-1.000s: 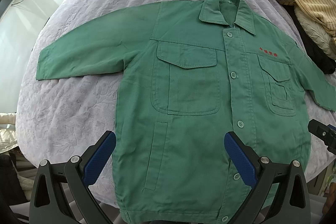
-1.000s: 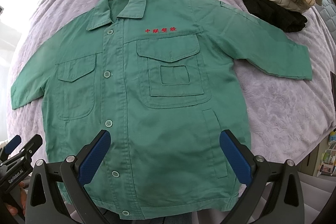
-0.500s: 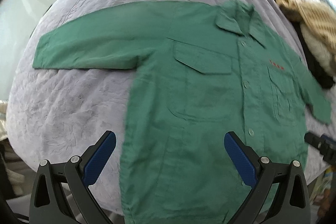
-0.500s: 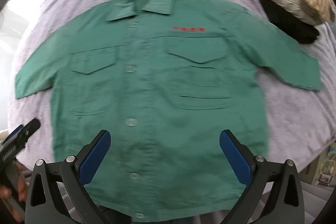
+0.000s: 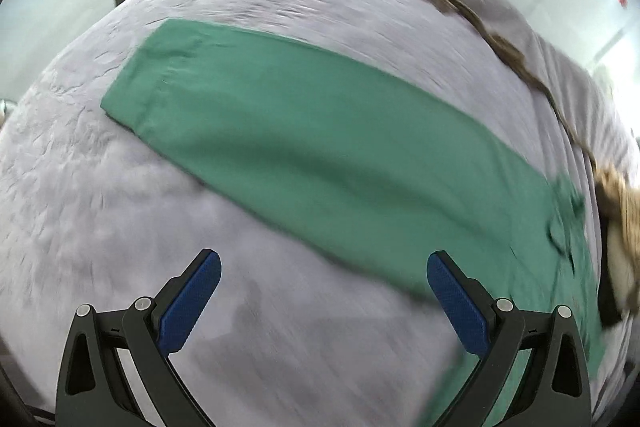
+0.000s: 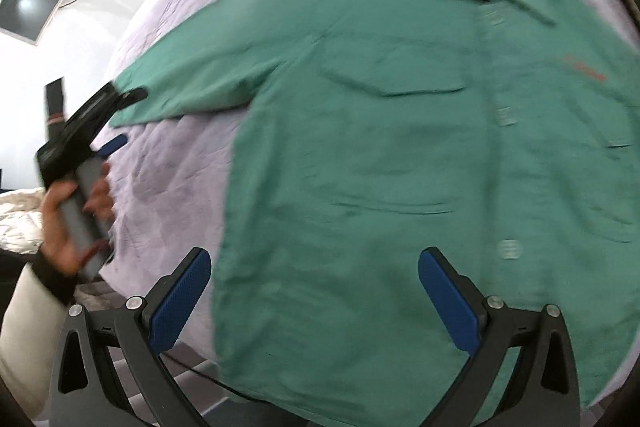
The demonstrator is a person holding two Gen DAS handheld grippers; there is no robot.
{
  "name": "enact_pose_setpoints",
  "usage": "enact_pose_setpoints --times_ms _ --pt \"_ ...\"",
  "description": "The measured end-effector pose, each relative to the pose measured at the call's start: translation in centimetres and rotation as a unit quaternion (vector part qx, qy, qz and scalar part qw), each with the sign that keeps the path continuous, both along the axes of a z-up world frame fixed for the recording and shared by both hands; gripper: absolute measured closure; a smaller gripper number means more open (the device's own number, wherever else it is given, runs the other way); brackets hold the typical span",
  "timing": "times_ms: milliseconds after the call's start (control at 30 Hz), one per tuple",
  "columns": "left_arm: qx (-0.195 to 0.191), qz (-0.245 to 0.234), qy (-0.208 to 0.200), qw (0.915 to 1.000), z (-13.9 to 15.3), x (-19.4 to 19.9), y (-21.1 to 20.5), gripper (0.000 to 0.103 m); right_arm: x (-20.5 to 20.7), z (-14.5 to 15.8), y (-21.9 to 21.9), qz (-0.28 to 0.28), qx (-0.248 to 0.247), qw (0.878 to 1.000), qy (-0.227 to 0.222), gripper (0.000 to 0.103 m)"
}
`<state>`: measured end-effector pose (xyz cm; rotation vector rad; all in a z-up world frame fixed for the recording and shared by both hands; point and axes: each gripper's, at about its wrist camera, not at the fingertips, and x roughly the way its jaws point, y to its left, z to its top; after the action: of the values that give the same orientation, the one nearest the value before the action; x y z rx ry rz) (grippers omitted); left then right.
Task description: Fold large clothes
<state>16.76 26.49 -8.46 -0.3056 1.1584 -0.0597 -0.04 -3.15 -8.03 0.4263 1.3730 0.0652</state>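
Jacket (image 6: 400,155) chest lettering (image 6: 584,69) red, blurred, unreadable.

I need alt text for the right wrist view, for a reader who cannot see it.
A green shirt lies flat, buttoned, on a lilac bedspread, blurred. The open right gripper hovers over its hem; at left, a hand holds the left gripper near the sleeve end.

Left wrist view: close over sleeve (image 5: 320,147), facing far-left across bed (image 5: 100,219). Right wrist view: over jacket (image 6: 400,167) body. Shared: sleeve, bed.

I see bright, soft daylight, strong motion blur across both views, fisheye bending and dark vignetting at the edges.
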Motion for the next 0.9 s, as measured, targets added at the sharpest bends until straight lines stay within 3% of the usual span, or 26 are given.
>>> enact_pose_setpoints --times_ms 233,400,467,500,533,633,700,800,900 --pt "-0.062 0.029 0.019 0.9974 -5.3 4.7 4.3 0.000 1.5 -2.0 2.4 0.009 0.025 1.000 -0.011 0.000" --pt "-0.096 0.054 -0.038 0.9932 -5.3 7.0 5.6 0.003 1.7 -2.1 2.3 -0.010 0.029 0.999 -0.019 0.000" --pt "-0.104 0.064 -0.058 0.9908 -4.7 7.2 6.0 0.038 1.5 -2.0 1.8 -0.021 0.037 0.999 -0.017 0.000" --pt "-0.110 0.062 -0.055 0.9904 -4.7 7.5 6.2 0.069 1.3 -2.0 1.4 -0.026 0.040 0.999 -0.015 0.000" --pt "-0.124 0.060 -0.055 0.9889 -4.6 7.6 6.5 0.093 1.2 -2.1 1.1 -0.032 0.043 0.998 -0.015 0.000" --pt "-0.151 0.044 -0.078 0.9845 -3.1 7.1 6.5 0.096 0.5 -2.1 -0.4 -0.053 0.051 0.997 -0.019 0.000" --pt "-0.164 0.008 -0.105 0.9809 -1.3 6.8 5.3 0.096 -0.1 -1.9 -1.8 -0.067 0.055 0.996 -0.024 0.000" --pt "-0.180 -0.059 -0.137 0.9722 2.0 6.6 1.1 0.096 -0.9 -1.5 -4.3 -0.087 0.060 0.994 -0.039 0.000" --pt "-0.205 -0.131 -0.163 0.9561 5.6 5.8 -4.9 0.096 -1.8 -1.0 -7.7 -0.121 0.062 0.989 -0.054 0.000"
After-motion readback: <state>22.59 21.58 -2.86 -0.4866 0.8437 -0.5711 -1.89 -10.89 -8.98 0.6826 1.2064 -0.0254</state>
